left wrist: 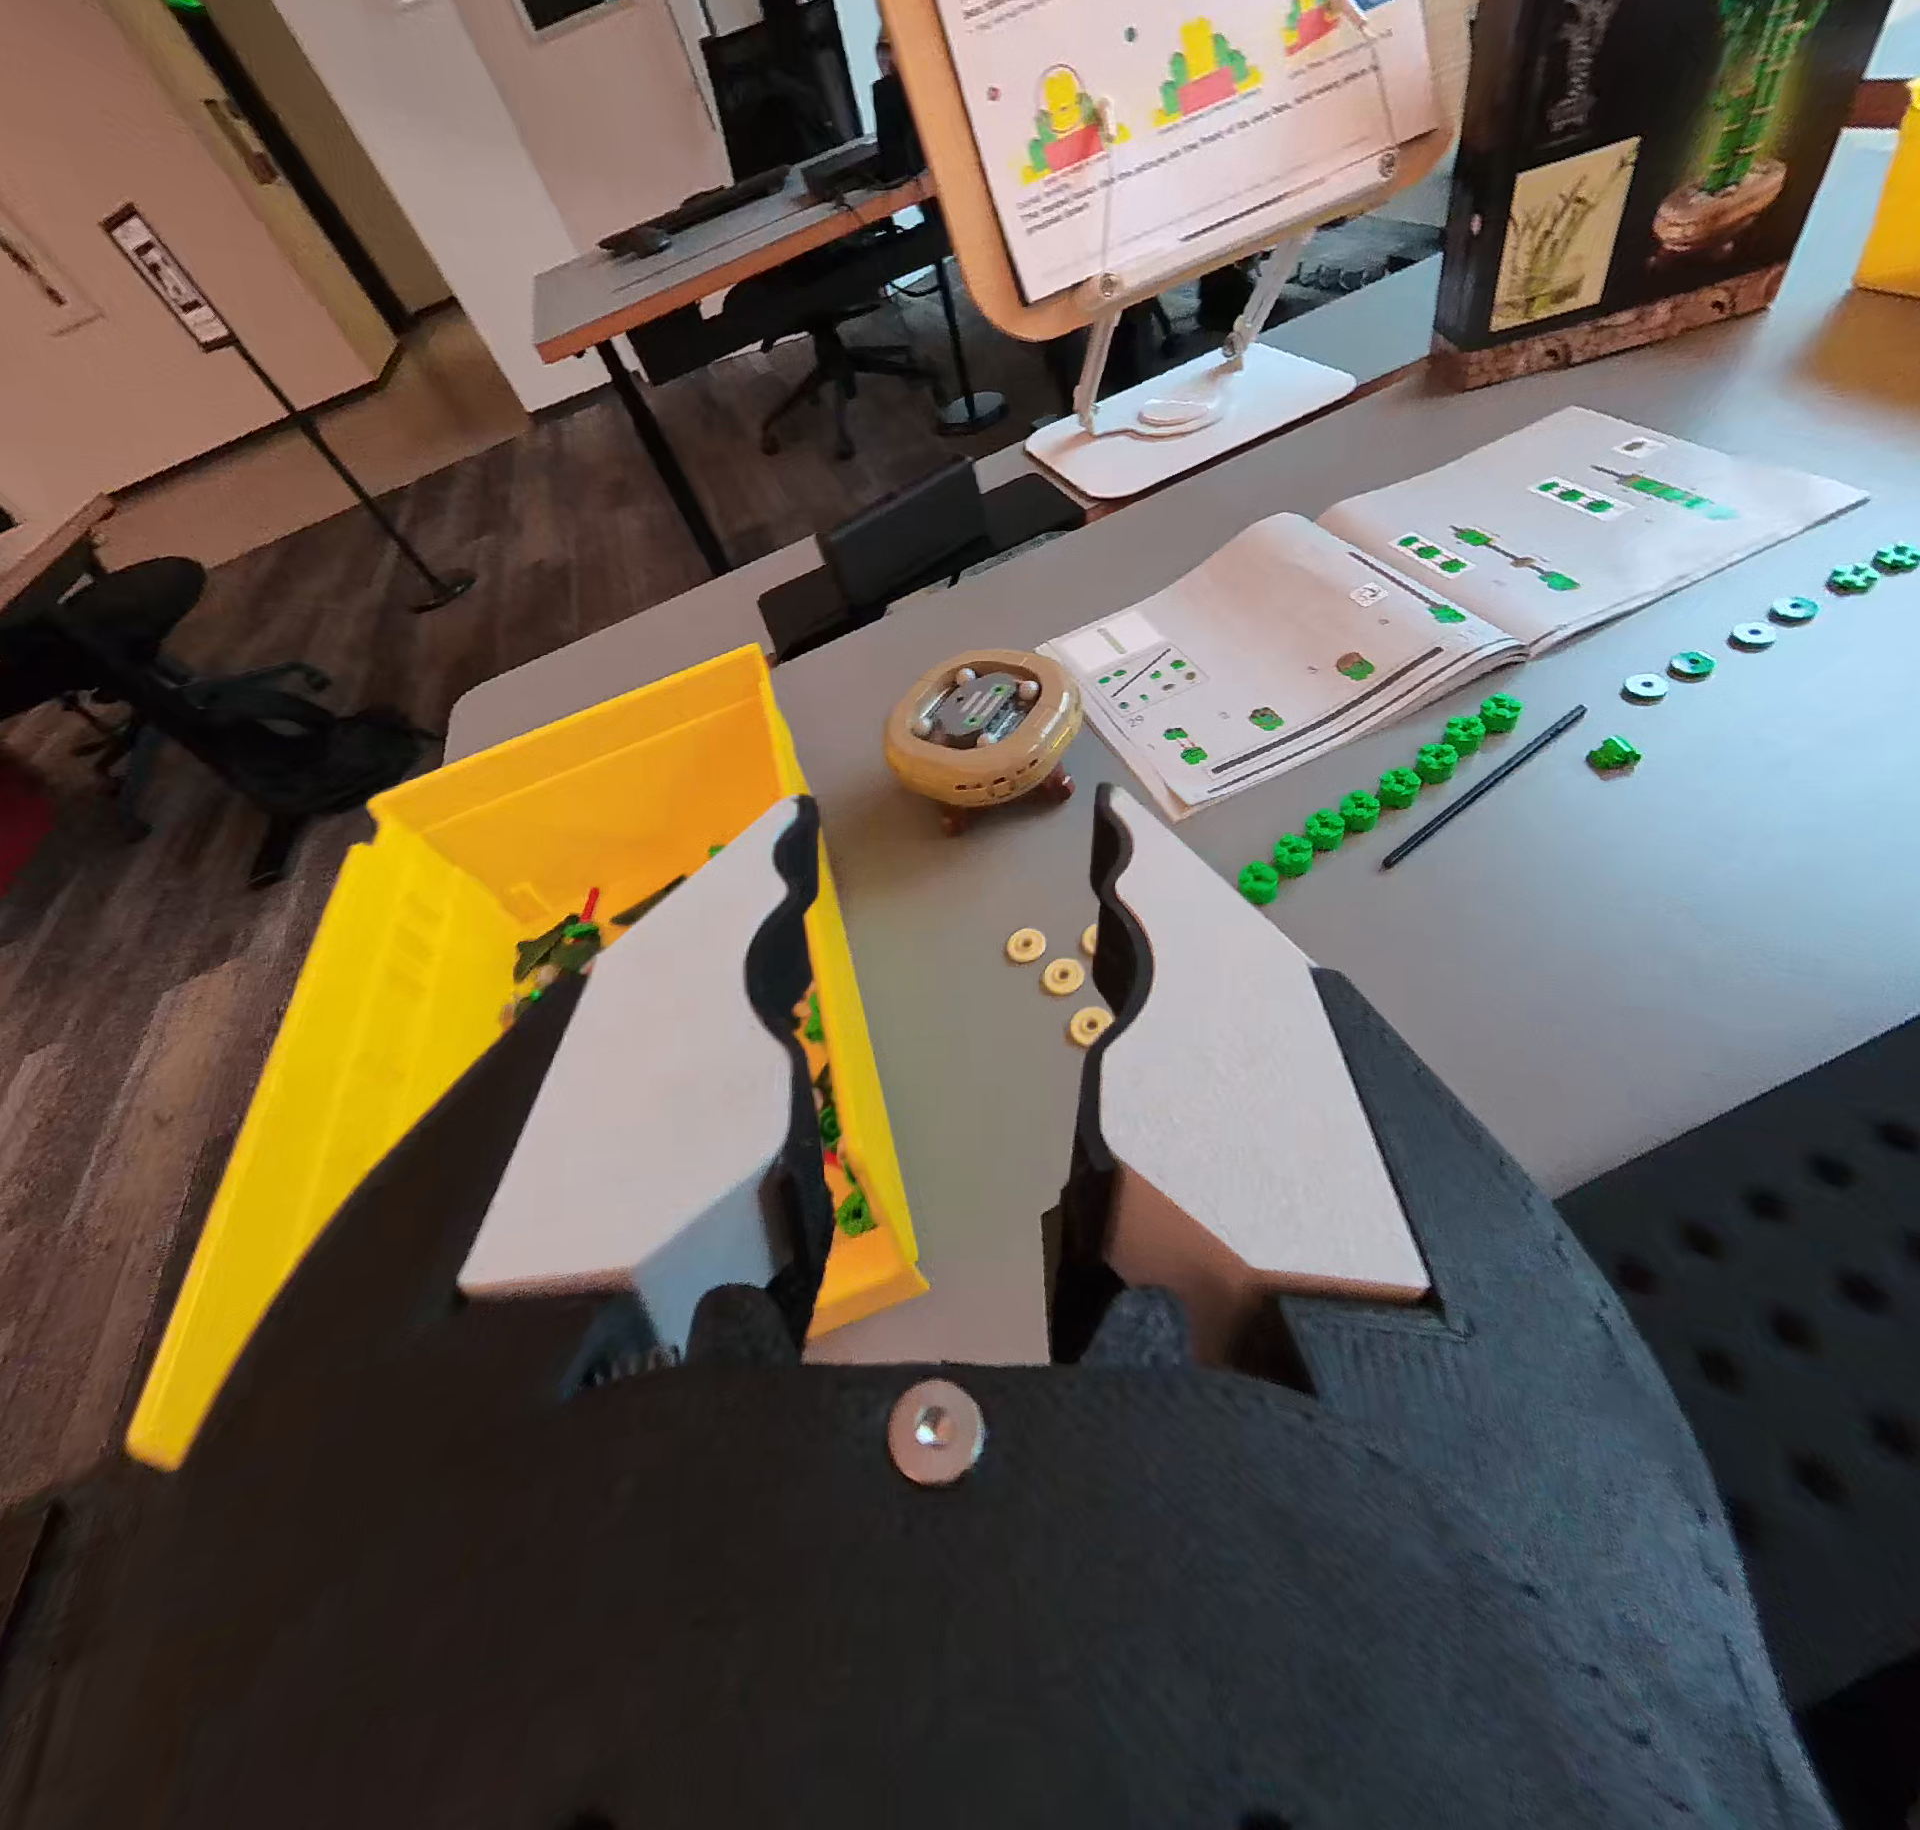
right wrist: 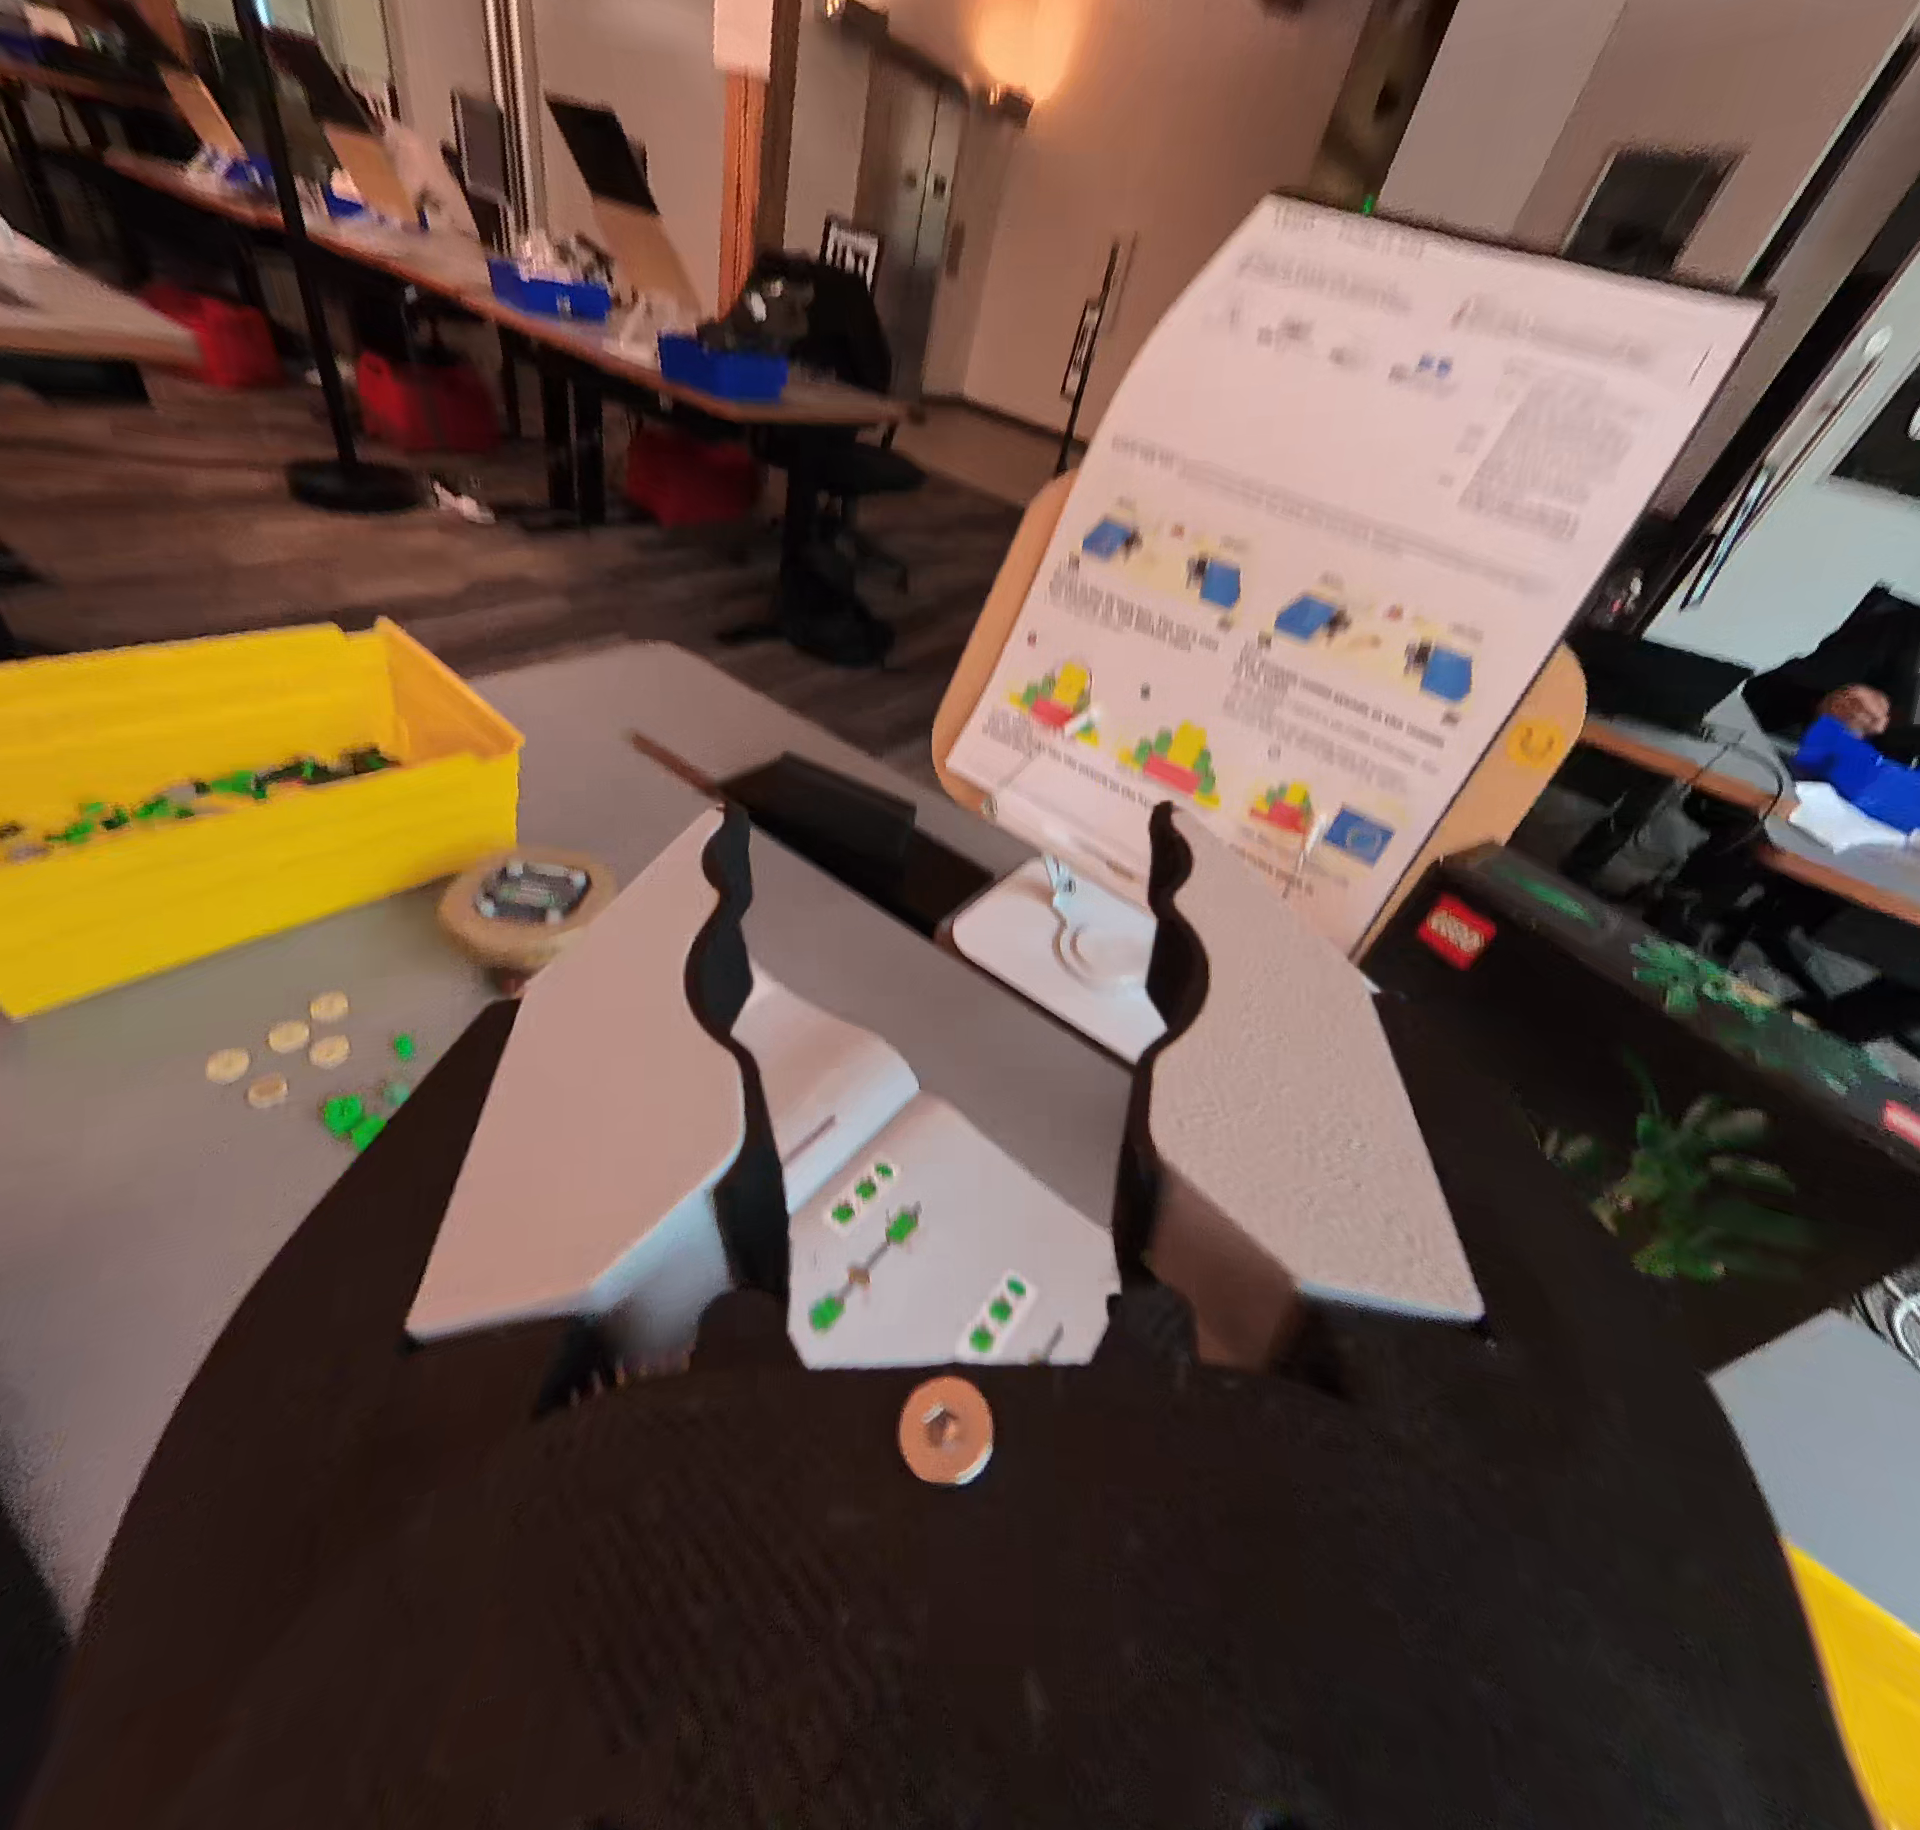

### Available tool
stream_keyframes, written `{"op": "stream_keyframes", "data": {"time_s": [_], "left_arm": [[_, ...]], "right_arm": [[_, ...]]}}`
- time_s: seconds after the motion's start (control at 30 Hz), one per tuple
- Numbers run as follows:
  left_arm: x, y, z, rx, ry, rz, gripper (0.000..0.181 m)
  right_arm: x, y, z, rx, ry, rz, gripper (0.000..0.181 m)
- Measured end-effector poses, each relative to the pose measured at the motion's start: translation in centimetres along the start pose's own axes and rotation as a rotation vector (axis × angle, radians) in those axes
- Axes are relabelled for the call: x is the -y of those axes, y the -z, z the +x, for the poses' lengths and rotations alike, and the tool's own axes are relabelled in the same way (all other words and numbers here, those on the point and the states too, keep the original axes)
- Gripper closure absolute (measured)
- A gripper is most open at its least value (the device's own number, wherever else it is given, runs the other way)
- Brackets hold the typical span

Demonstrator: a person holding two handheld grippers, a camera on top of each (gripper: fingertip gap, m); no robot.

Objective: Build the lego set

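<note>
My left gripper (left wrist: 954, 824) is open and empty above the grey table, just short of a tan round lego pot base (left wrist: 982, 731). Several tan round plates (left wrist: 1062, 975) lie under its right finger. A row of green round bricks (left wrist: 1377, 793), a black rod (left wrist: 1486, 788), a small green piece (left wrist: 1614, 754) and a line of round discs (left wrist: 1720, 648) lie to the right. My right gripper (right wrist: 951, 824) is open and empty, held above the open instruction booklet (right wrist: 935, 1250). The pot base (right wrist: 530, 897), tan plates (right wrist: 291, 1042) and green bricks (right wrist: 358, 1115) show at its left, blurred.
A yellow bin (left wrist: 416, 1001) of green pieces sits at the table's left edge, also in the right wrist view (right wrist: 208, 824). An open booklet (left wrist: 1403, 606), a sheet on a white stand (left wrist: 1174, 107) and the dark set box (left wrist: 1621, 139) stand at the back. One gripper's finger ends stand about 40 cm off the other's. To the tan round lego pot base (left wrist: 982, 731): left tips about 25 cm, right tips about 40 cm. Look for it in the right wrist view (right wrist: 483, 899) too. My left gripper is the nearer one to the black rod (left wrist: 1486, 788): about 30 cm, against 35 cm.
</note>
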State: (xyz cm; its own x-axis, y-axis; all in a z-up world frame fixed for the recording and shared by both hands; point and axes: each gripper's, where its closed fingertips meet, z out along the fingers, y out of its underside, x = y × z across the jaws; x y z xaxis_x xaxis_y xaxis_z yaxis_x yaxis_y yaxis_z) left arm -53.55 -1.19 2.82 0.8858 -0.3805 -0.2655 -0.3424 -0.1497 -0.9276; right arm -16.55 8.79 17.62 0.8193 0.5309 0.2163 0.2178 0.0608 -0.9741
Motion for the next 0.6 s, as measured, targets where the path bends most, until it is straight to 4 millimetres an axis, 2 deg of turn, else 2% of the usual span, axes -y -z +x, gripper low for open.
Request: {"op": "stream_keyframes", "data": {"time_s": [0.1,0.27,0.43,0.53,0.6], "left_arm": [[1.9,-1.2,1.2,-0.034,-0.010,0.029,0.130],[9.3,-3.5,3.1,-0.084,-0.018,0.210,0.135],[14.1,-6.7,2.8,0.026,-0.170,0.185,0.134],[17.7,-7.3,4.2,-0.008,-0.170,0.245,0.136],[18.5,-7.7,5.5,-0.076,-0.167,0.249,0.138]], "right_arm": [[-2.2,0.5,1.4,-0.007,-0.007,-0.051,0.104],[-2.9,1.2,3.6,-0.026,-0.060,-0.033,0.104],[-4.0,2.0,6.6,-0.088,-0.089,-0.036,0.103],[-4.4,2.3,7.7,-0.079,-0.127,-0.019,0.103],[-4.7,2.4,8.3,-0.081,-0.141,-0.012,0.103]]}}
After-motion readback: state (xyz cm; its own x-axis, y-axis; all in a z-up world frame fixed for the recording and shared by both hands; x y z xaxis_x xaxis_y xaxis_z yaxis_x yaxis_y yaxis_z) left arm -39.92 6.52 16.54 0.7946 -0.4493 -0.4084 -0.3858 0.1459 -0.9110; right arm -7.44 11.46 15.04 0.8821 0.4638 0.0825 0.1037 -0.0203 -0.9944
